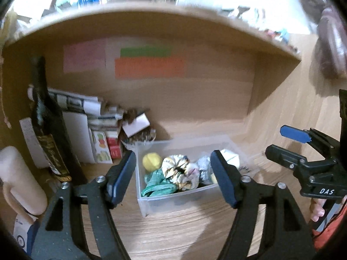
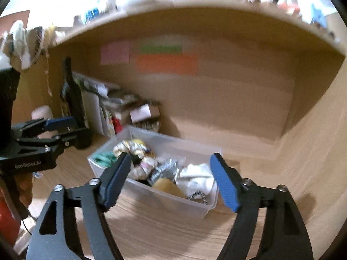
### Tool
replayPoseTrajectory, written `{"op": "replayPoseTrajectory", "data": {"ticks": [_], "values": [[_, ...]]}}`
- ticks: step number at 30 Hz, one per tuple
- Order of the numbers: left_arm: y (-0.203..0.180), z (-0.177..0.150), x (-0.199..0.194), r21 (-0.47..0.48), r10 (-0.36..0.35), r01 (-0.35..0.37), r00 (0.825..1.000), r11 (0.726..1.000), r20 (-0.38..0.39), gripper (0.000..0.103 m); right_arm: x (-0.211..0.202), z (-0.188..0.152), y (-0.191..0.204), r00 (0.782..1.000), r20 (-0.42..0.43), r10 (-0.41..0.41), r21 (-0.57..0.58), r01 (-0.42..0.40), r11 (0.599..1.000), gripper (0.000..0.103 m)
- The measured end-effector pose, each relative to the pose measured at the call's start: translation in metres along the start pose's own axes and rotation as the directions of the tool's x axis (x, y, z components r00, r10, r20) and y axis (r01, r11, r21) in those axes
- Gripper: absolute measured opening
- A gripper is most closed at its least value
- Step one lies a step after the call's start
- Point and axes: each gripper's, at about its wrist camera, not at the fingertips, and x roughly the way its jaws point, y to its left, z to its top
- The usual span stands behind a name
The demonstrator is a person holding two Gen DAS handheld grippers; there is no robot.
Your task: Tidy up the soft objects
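Note:
A clear plastic bin (image 1: 151,201) (image 2: 195,208) stands on the wooden desk inside a shelf nook. It holds soft things: a yellow ball (image 1: 151,161), a green cloth (image 1: 159,184) (image 2: 104,158), a patterned scrunchie (image 1: 180,171) (image 2: 134,149), a silver piece (image 1: 203,166) (image 2: 164,169), a white cloth (image 1: 231,157) (image 2: 197,179) and a tan sponge (image 2: 167,186). My left gripper (image 1: 173,177) is open and empty just in front of the bin. My right gripper (image 2: 171,179) is open and empty over the bin's near side; it also shows in the left wrist view (image 1: 282,140).
A dark wine bottle (image 1: 46,130) (image 2: 72,99), a pale candle (image 1: 19,179), stacked papers and small boxes (image 1: 102,130) crowd the left of the nook. Coloured sticky notes (image 1: 149,65) hang on the back wall. A side wall (image 1: 273,91) stands at the right.

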Motion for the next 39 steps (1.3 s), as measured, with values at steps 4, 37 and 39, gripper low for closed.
{"op": "replayPoseTrajectory", "data": {"ticks": [4,37,39], "values": [[-0.012,0.001,-0.032,0.021,0.013,-0.015,0.995,1.000,0.101,0.091,-0.034,0.005,0.005,0.996,0.092,0.005,0.016,-0.006,1.000,0.085],[-0.033,-0.010,-0.082,0.018,-0.011,0.008,0.981,1.000,0.196,0.103,-0.086,-0.005,0.024,0.976,0.212,-0.042,0.041,0.034,0.999,0.103],[-0.033,-0.010,-0.082,0.017,-0.007,0.004,0.980,1.000,0.197,0.103,-0.086,-0.005,0.024,0.977,0.211,-0.041,0.042,0.033,0.999,0.103]]}}
